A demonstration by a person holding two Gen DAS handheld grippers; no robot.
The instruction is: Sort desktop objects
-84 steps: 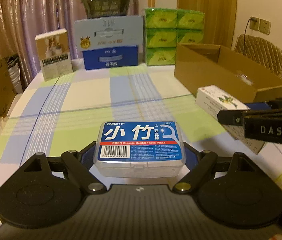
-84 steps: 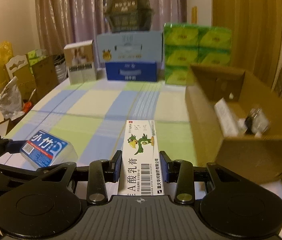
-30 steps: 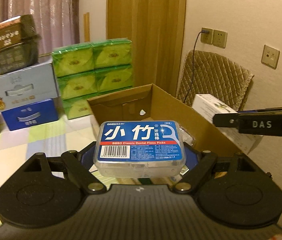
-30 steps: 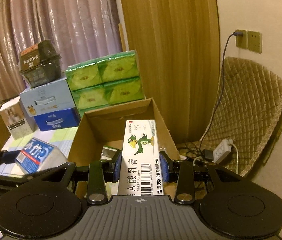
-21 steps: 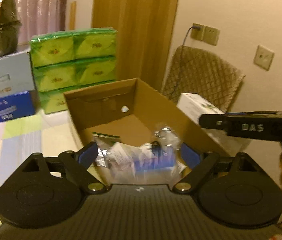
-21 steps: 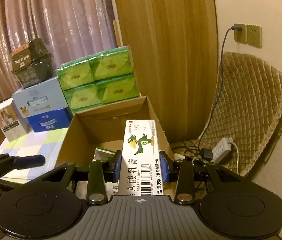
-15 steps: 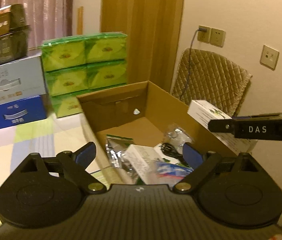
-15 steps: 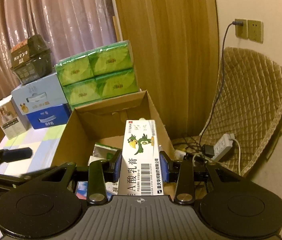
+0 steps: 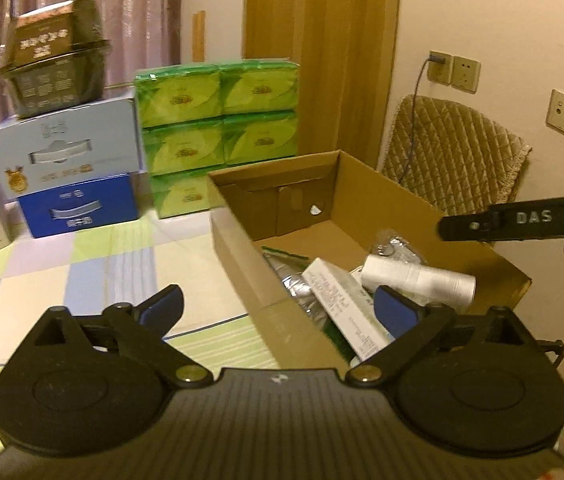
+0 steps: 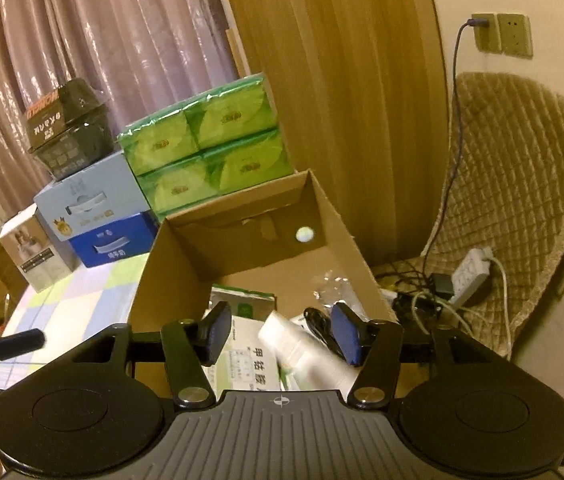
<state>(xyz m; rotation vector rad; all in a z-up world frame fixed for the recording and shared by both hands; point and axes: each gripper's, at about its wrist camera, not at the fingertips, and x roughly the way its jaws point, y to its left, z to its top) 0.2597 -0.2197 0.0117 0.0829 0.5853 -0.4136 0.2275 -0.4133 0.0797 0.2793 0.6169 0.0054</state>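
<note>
Ointment box (image 10: 306,354), blurred, lies in cardboard box (image 10: 153,280); both jaws spread, empty.

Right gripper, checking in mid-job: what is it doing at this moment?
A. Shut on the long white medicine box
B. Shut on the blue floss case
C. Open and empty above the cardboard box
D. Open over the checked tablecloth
C: the right gripper has its jaws spread with nothing between them, and below it lies the cardboard box, where a white box sits among the other items.
</note>
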